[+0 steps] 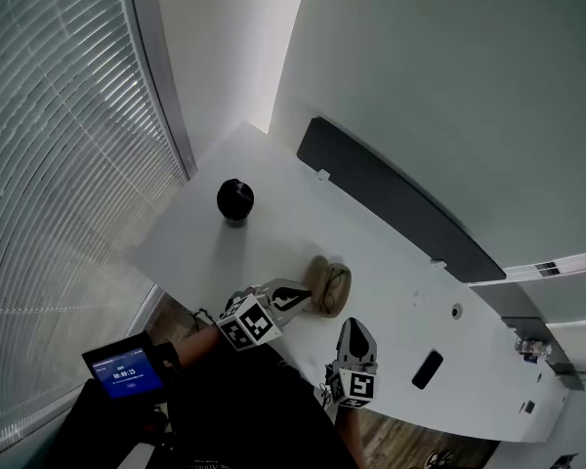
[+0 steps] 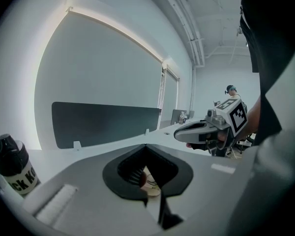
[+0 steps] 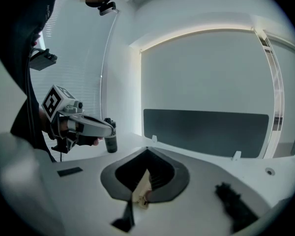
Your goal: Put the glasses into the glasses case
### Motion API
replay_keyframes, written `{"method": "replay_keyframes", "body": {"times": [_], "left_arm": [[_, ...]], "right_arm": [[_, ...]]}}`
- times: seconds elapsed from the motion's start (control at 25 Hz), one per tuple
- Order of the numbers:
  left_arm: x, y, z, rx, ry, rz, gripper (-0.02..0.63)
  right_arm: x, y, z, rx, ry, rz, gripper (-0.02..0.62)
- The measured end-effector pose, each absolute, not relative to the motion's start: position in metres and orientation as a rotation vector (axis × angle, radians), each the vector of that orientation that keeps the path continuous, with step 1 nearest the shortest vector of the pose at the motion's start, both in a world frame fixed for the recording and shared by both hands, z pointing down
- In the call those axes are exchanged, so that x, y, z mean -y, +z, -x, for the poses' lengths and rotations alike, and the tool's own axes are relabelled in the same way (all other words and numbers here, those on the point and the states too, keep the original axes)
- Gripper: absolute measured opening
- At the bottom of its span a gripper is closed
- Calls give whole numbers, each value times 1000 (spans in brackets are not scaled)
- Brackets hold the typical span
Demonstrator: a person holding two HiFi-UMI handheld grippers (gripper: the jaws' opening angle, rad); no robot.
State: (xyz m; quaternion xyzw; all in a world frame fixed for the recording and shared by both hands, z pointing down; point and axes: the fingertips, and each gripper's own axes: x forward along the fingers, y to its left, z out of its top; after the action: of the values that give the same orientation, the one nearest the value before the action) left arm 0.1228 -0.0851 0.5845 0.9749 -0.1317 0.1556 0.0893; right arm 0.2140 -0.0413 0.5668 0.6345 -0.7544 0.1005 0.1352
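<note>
Nearest, the right tongs (image 1: 356,323) are closed, apparently empty; the dark shape (image 1: 428,369) beside them on the table (image 1: 293,213) is probably the glasses. Beyond, the left tongs (image 1: 298,296) — closed too — seem to nip the tan case (image 1: 329,285) by its edge. Pin it low and steady, so it cannot slide while the right tongs fetch the glasses.

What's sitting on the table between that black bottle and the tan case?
Nothing. In the head view, the stretch of white table between the black bottle and the tan case is bare.
</note>
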Motion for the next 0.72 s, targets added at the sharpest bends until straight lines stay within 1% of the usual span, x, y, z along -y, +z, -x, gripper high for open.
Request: {"method": "replay_keyframes", "body": {"times": [0.28, 0.72], "left_arm": [[88, 586, -123, 406, 477, -2904, 6], [85, 590, -128, 390, 506, -2898, 6]], "right_arm": [[44, 563, -216, 2186, 282, -1849, 5], [41, 572, -227, 2180, 362, -1876, 5]]}}
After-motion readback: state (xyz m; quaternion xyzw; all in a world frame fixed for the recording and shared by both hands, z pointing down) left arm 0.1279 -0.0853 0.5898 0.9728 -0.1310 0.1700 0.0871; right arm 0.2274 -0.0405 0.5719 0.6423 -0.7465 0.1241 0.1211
